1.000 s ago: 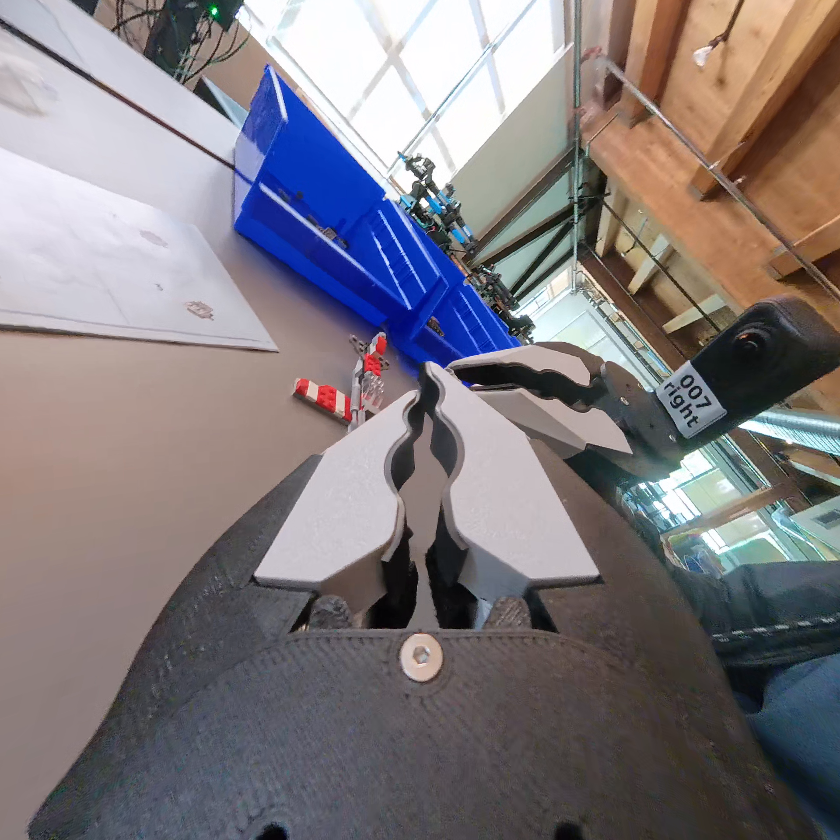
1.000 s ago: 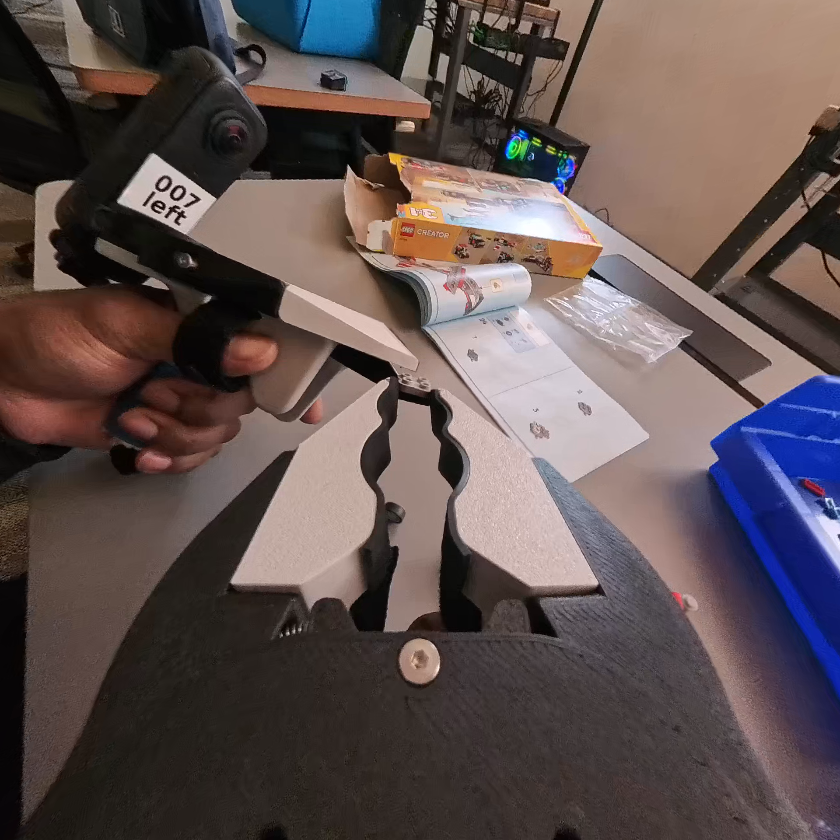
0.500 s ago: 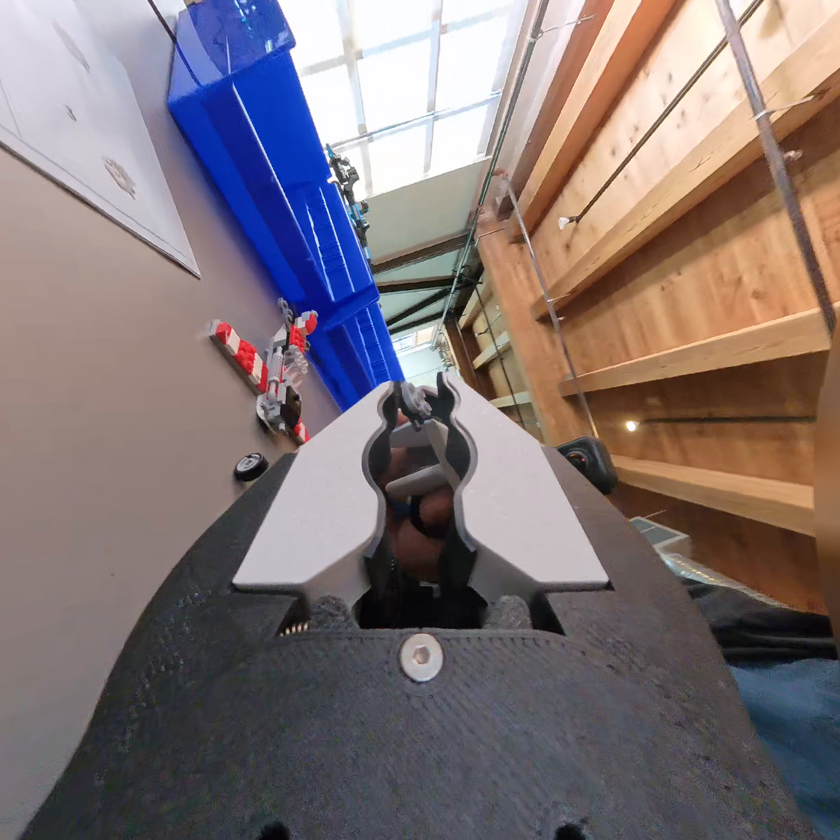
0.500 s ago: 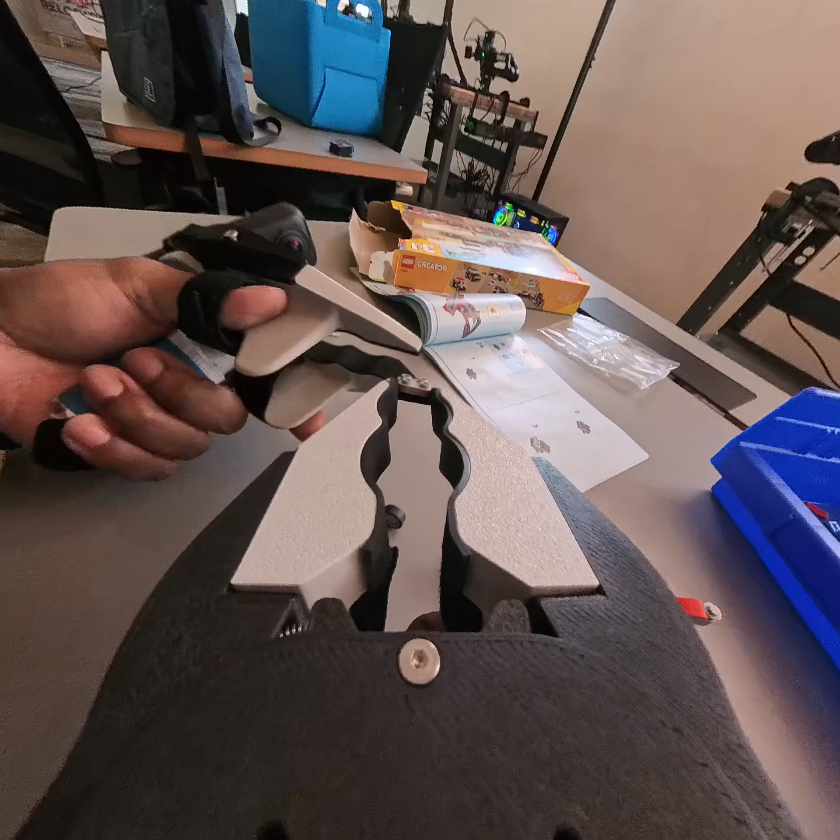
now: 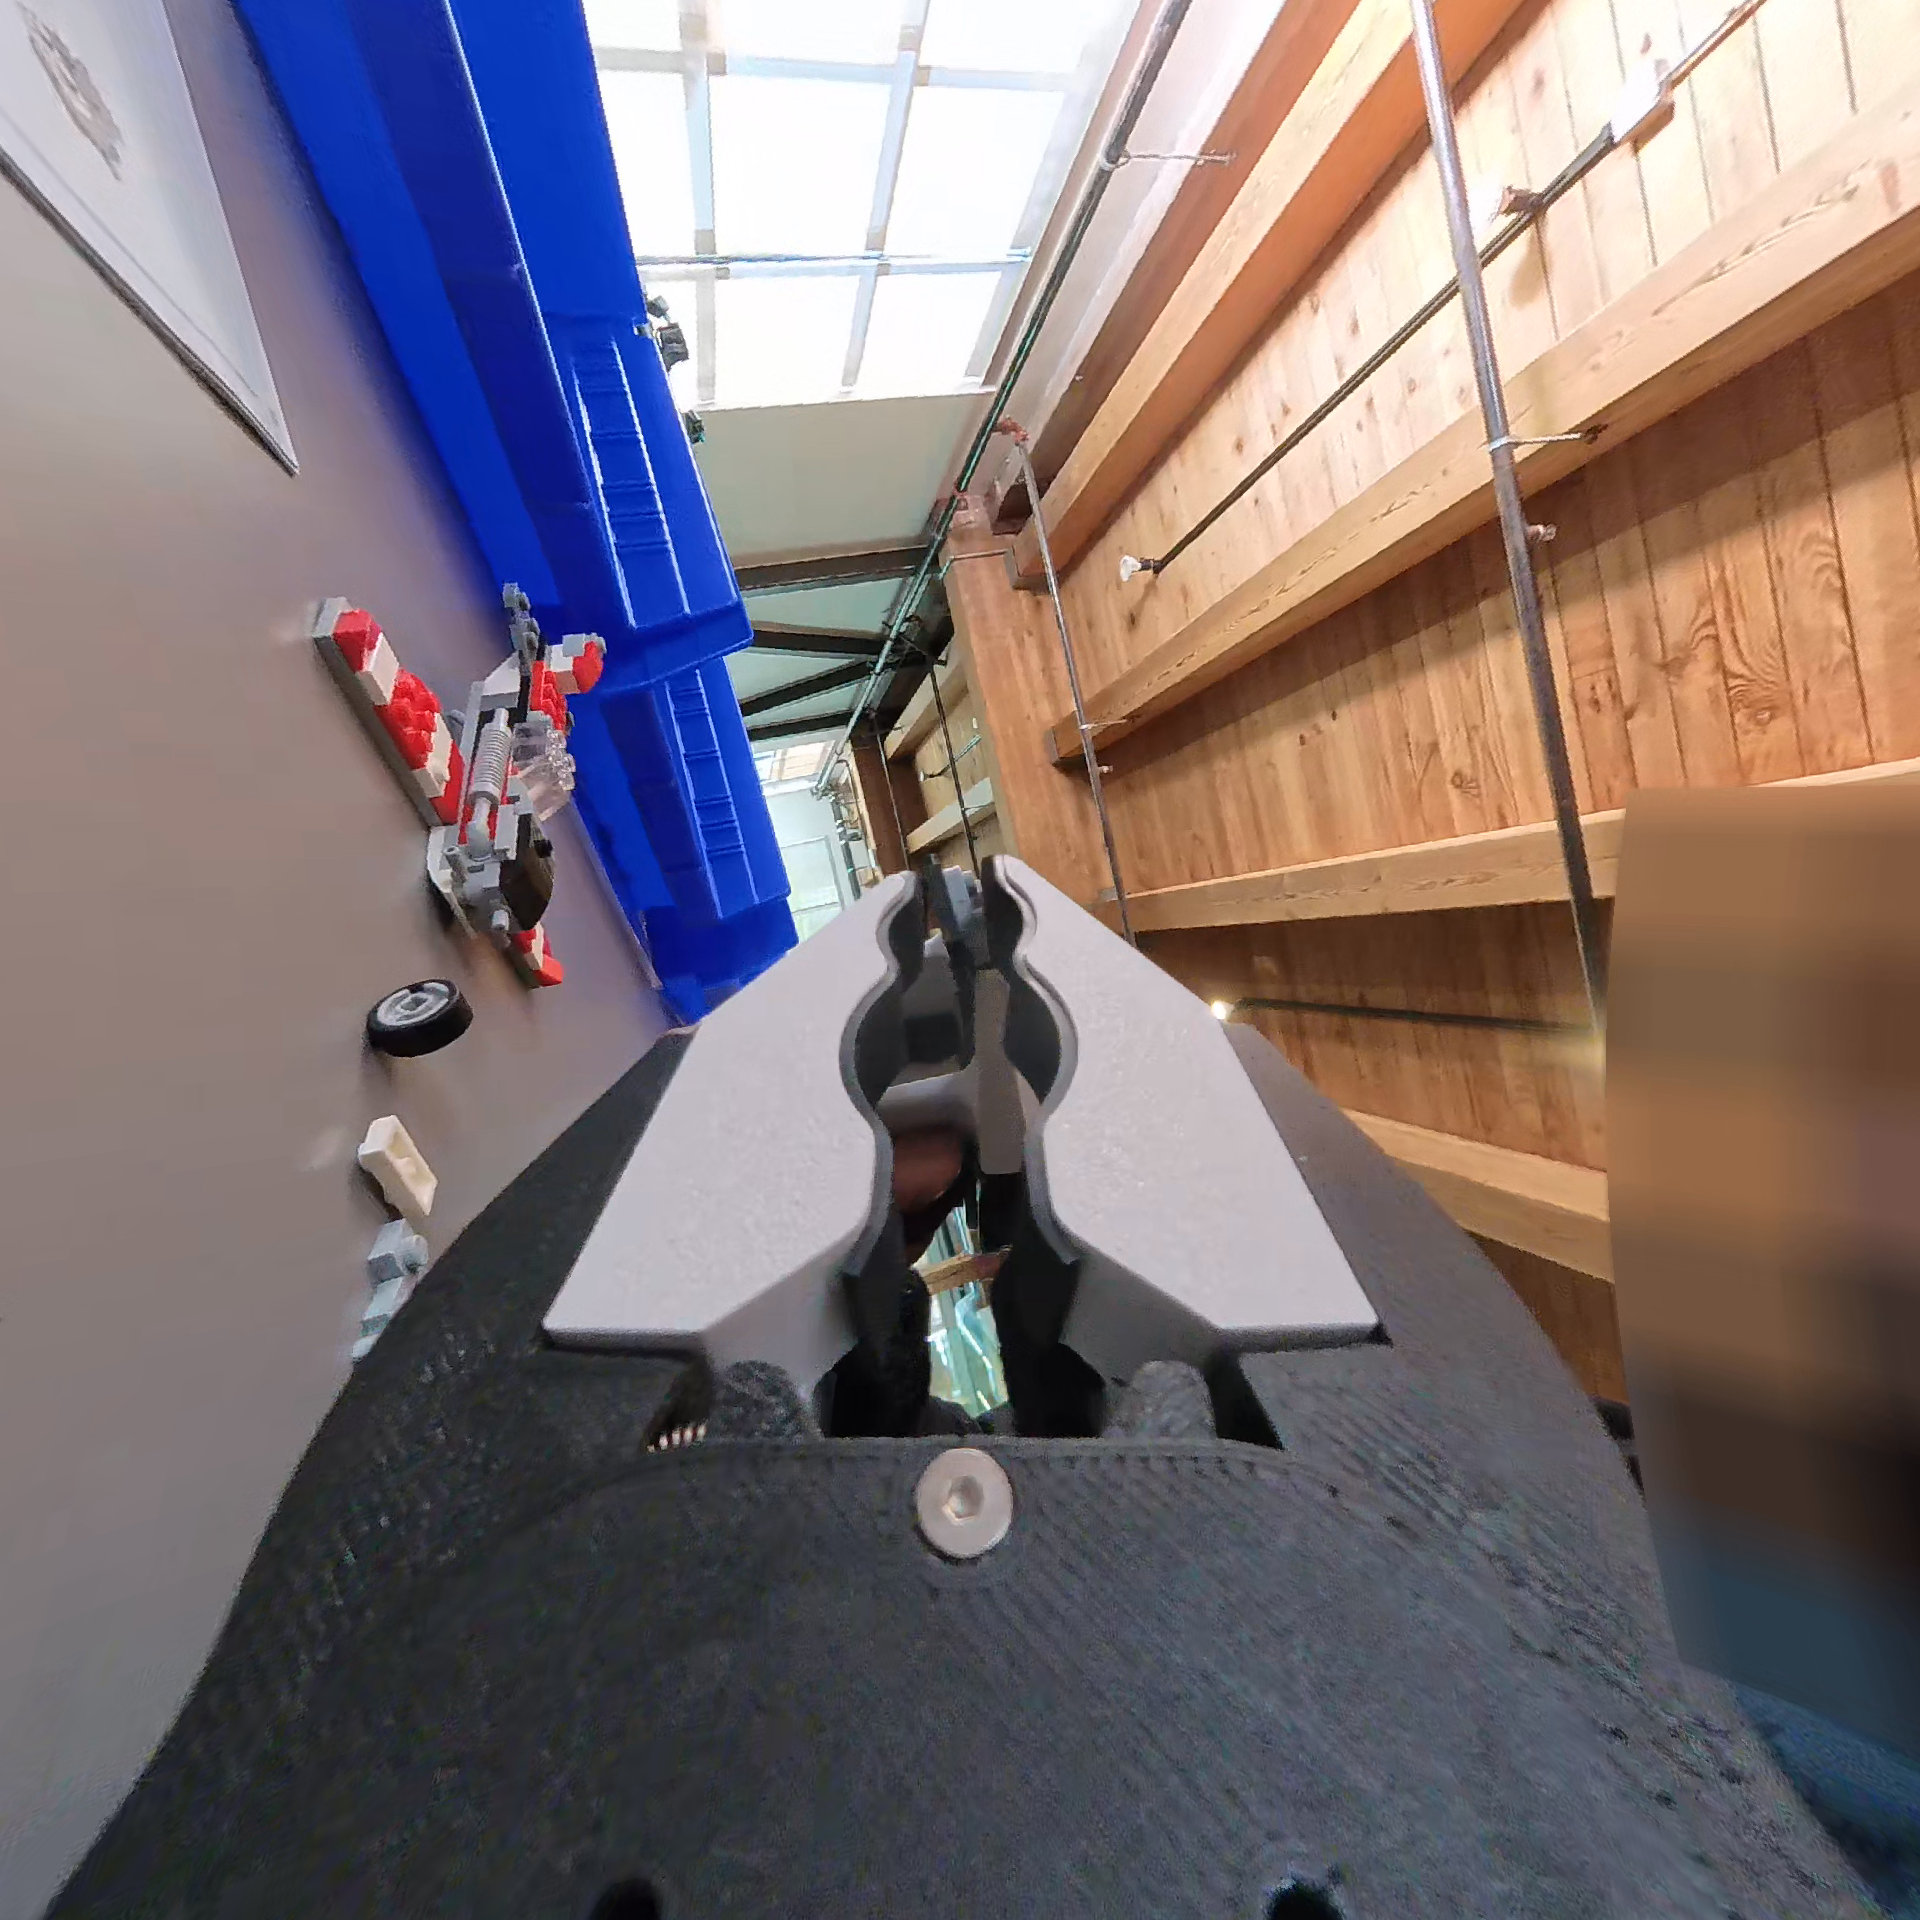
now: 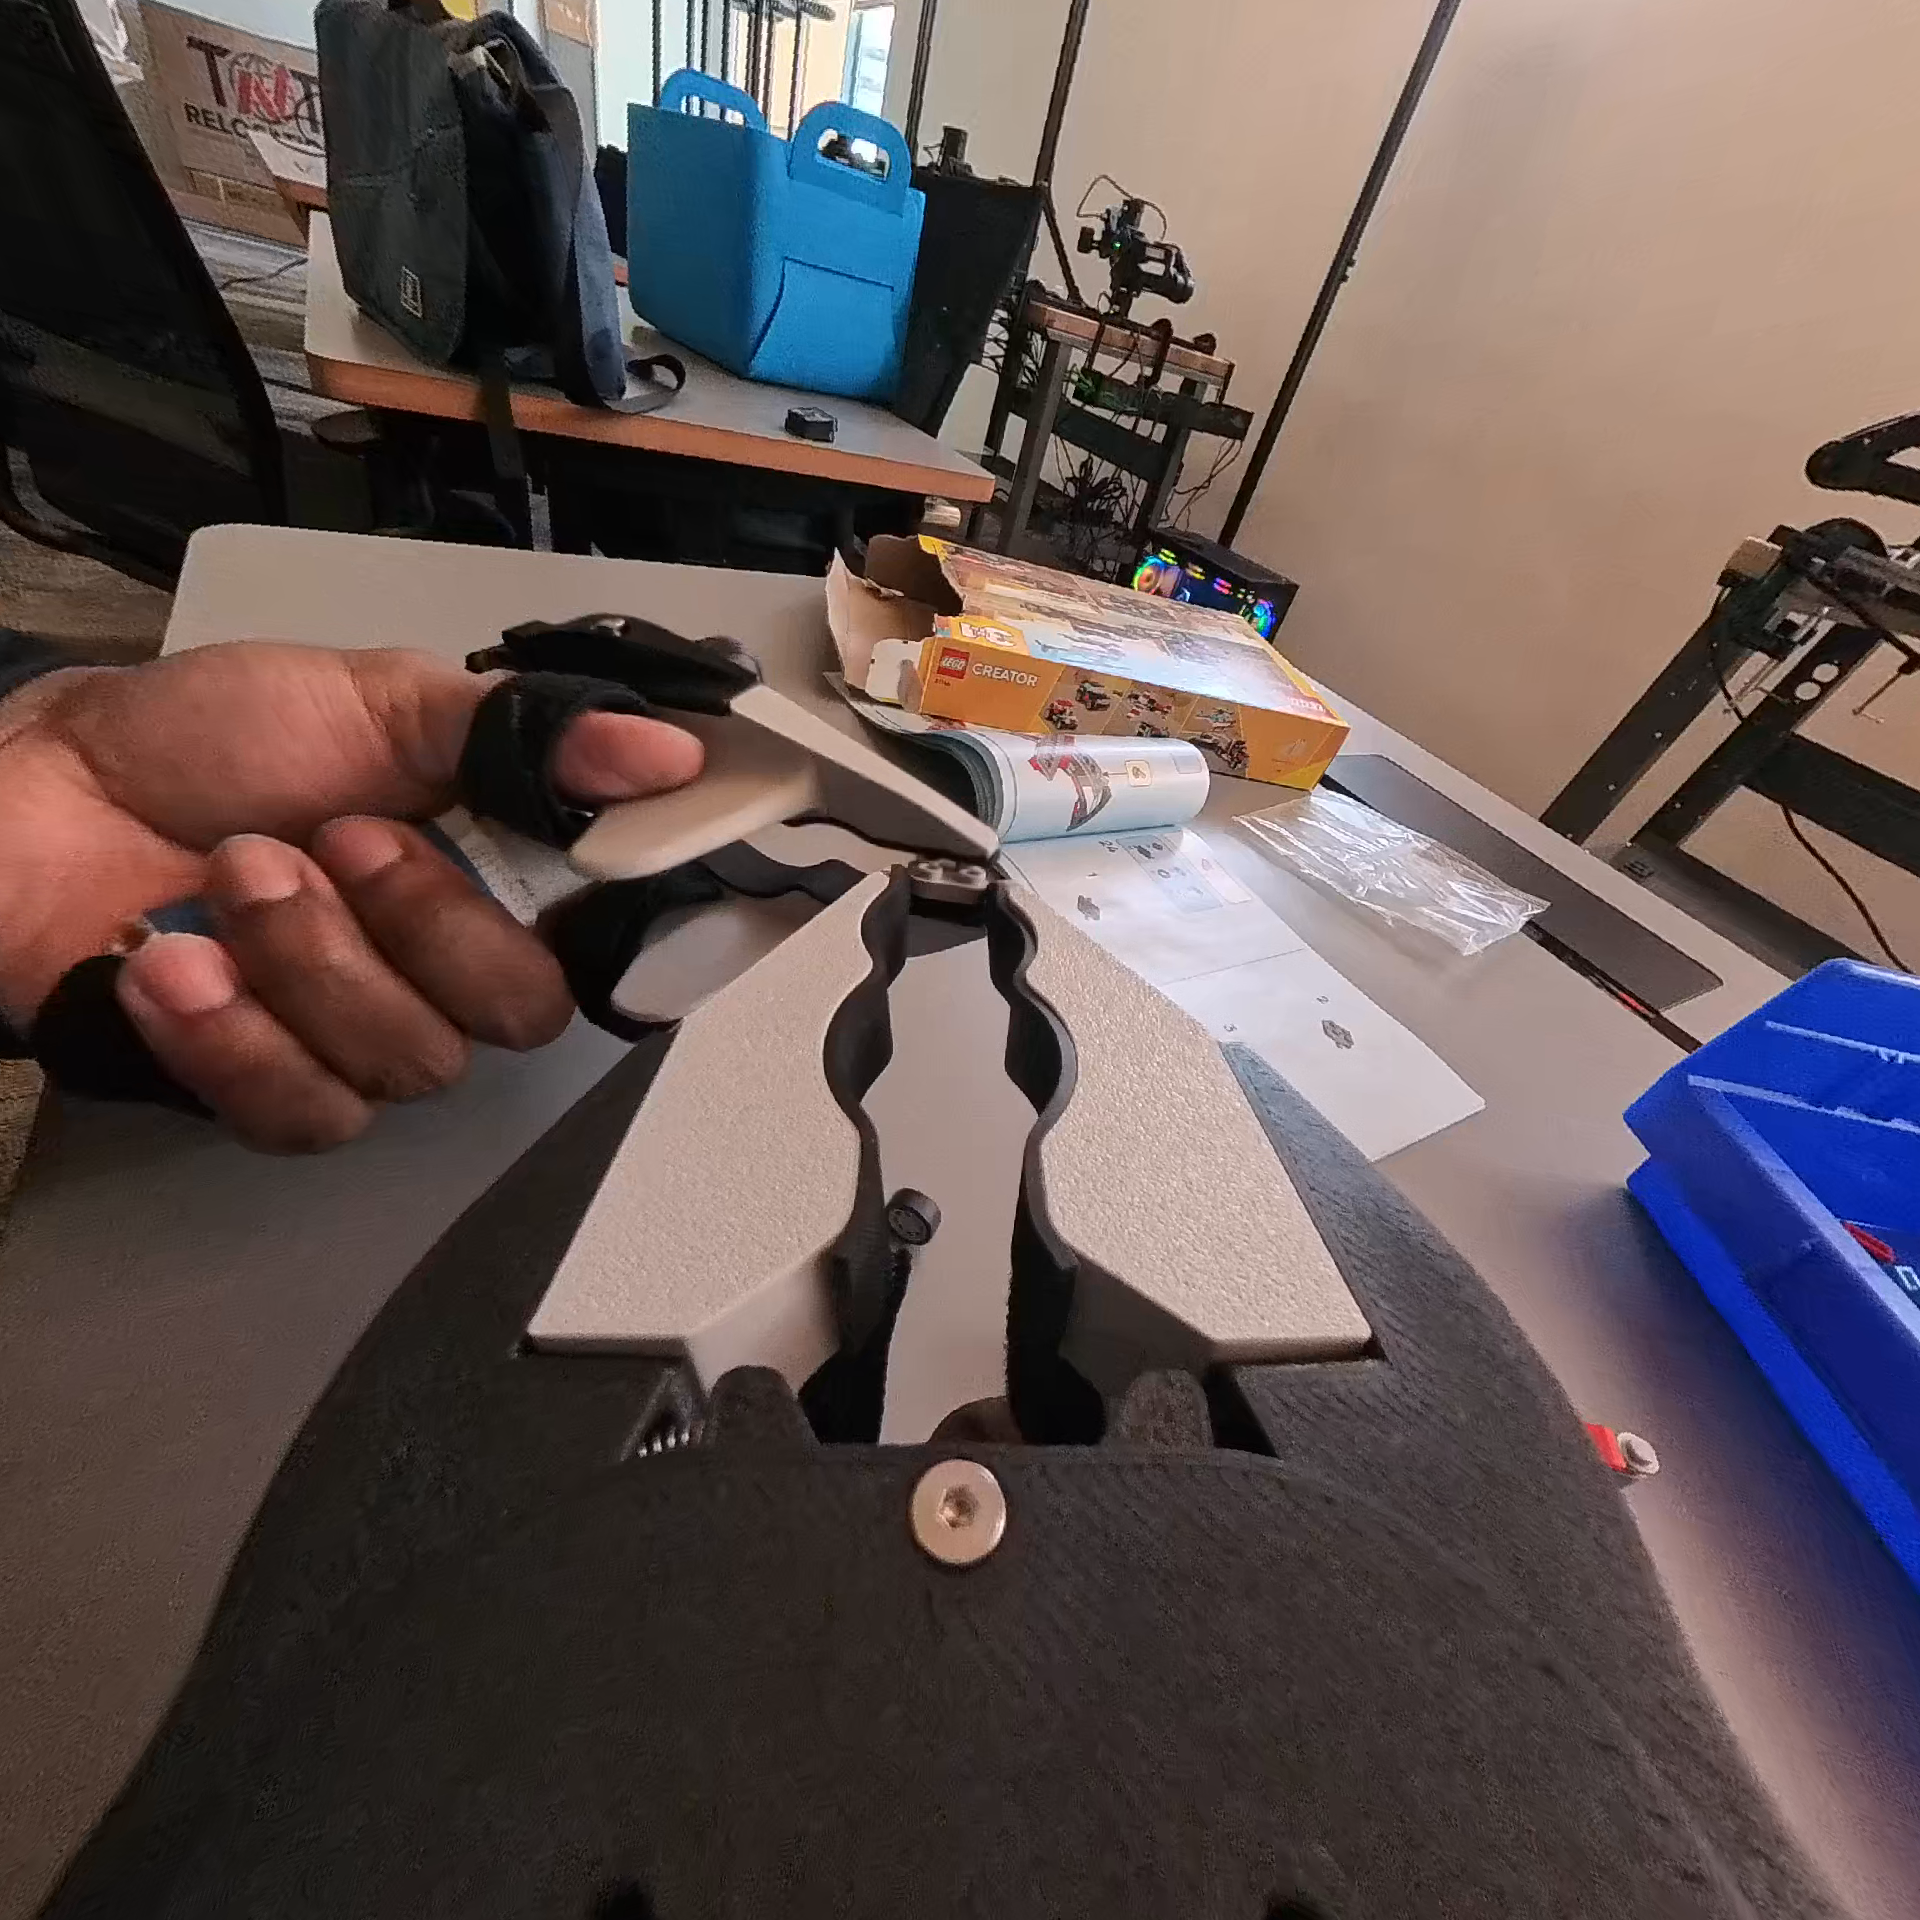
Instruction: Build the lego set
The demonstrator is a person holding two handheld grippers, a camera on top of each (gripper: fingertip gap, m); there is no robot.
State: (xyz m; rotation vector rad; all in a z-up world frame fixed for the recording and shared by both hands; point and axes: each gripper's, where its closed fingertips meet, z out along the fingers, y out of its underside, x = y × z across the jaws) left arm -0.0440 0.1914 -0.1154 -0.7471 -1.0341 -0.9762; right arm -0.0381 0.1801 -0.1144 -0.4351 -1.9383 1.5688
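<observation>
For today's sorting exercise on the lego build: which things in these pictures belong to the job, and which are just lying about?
Part of the job:
- small grey piece pinched by the right gripper
- left gripper
- red and white model
- loose wheel
- instruction booklet
- blue parts bins

Lying about:
- blue tote
- dark backpack
- empty plastic bag

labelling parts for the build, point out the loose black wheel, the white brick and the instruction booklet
loose black wheel (image 5: 418, 1017), left wrist view, on its grey hub
white brick (image 5: 398, 1165), left wrist view, on its top face
instruction booklet (image 6: 1247, 966), right wrist view, on the open flat page
</observation>
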